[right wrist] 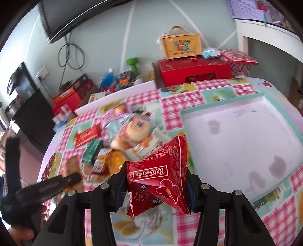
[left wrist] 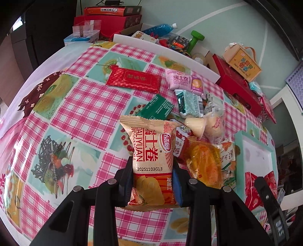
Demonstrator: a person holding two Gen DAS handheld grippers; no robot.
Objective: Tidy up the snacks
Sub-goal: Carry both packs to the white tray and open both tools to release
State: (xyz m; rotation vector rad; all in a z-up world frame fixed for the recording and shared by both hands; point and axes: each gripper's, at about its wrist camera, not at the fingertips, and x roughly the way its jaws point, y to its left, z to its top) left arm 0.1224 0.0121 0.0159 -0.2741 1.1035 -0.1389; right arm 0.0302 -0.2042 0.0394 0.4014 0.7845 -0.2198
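Note:
My left gripper is shut on a beige and orange Swiss roll packet, held upright above the checked tablecloth. From the right wrist view that gripper shows at the lower left, blurred. My right gripper is shut on a red Rater Kiss packet, lifted off the table just left of a white tray with a teal rim. Nothing lies in the tray, which has only a few stains. A pile of loose snacks lies beyond both grippers, with a red packet and a green one beside it.
A white board runs along the table's far edge. Behind it stand red boxes, a yellow box with a handle, a green dumbbell and a blue bottle. A dark screen hangs on the wall.

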